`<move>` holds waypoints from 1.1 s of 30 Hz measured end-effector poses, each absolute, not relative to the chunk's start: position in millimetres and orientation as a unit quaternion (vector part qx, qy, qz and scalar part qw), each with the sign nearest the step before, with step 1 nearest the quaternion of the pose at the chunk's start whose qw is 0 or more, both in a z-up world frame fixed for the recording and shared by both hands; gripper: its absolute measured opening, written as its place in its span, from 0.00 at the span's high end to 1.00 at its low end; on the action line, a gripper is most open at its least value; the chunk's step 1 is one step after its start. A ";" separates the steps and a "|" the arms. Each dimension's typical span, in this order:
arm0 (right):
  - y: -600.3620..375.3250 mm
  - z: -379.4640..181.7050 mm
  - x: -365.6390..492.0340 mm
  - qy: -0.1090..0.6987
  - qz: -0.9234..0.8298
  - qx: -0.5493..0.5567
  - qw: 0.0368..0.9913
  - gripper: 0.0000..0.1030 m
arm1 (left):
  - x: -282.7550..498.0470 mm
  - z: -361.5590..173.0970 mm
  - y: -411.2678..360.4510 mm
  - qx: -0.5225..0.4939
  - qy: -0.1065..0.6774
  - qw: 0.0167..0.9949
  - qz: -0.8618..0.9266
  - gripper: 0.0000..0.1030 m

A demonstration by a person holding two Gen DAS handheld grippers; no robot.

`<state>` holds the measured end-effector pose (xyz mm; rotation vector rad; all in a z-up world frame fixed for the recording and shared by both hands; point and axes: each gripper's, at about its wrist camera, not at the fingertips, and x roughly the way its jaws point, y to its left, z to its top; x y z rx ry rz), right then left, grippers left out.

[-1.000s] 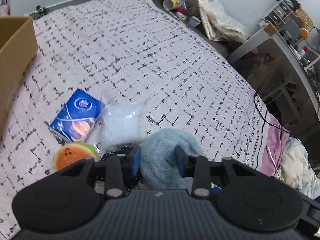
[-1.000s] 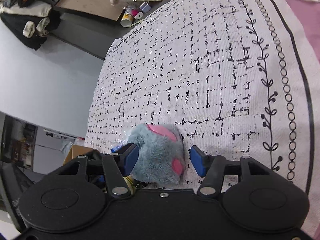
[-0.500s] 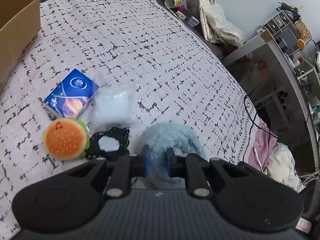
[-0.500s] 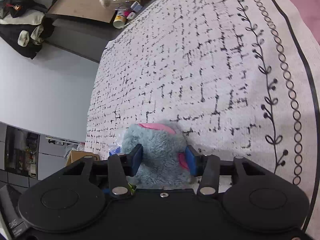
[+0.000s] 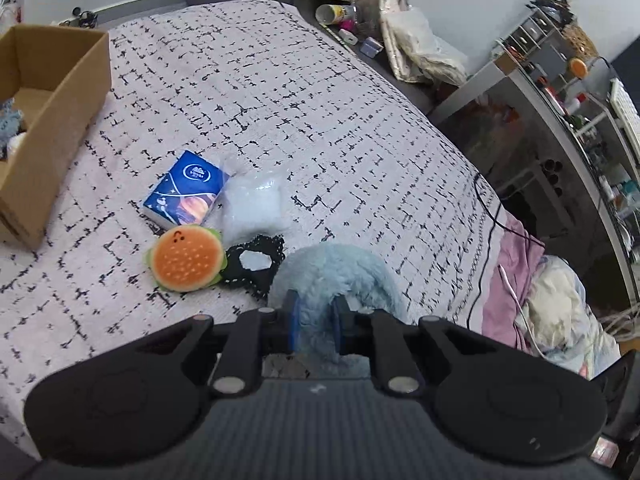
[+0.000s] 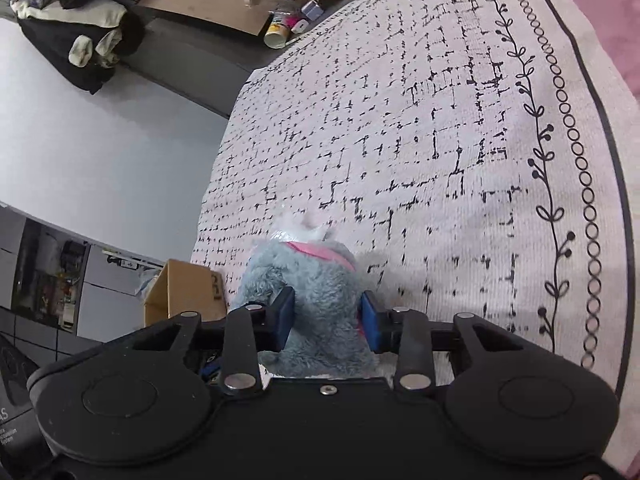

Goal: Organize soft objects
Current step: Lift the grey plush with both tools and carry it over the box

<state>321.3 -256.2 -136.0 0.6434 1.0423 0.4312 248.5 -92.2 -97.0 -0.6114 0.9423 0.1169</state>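
Cardboard box (image 5: 60, 92) sits at the far left of the bed, open at the top, and inside it only a scrap of pale blue fluff and something white peek over the wall; what they are cannot be told from here. The right wrist view catches the same box (image 6: 188, 294) from its corner, brown and plain, with a black mark on its side.

Centre stage goes to the plush toy (image 5: 340, 276), grey-blue and shaggy, a rounded lump of long fuzzy pile lying on the bedspread (image 5: 280, 120). The left gripper (image 5: 315, 320) has its blue pads squeezed in close, pinching a narrow fold of that fur. The right gripper (image 6: 328, 320) is clamped on the same plush toy (image 6: 320, 292) with a wider bite, pads pressed into the fluff on both sides, and a pink band shows across the top of the toy.

Just left of the toy lies a little cluster. A burger toy (image 5: 186, 260), round, orange with green trim, touches a black lacy piece (image 5: 254, 264) with a pale patch in its middle. Behind them lie a tissue pack (image 5: 186, 188), flat, glossy blue, and beside it a clear crinkly bag (image 5: 254, 208) of something white.

The bedspread is a woven whitish cloth with broken black lines, edged with a leafy vine and a chain of rings.
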 end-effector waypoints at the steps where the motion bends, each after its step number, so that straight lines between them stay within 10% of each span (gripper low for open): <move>1: -256.0 -132.7 317.7 0.483 0.201 0.297 0.799 0.66 | 245.5 -93.8 -92.1 -0.287 0.446 0.846 0.053 0.86; 33: -172.0 -47.3 222.6 0.364 0.259 0.263 0.855 0.67 | 156.5 7.9 -11.9 -0.246 0.367 0.897 0.012 0.86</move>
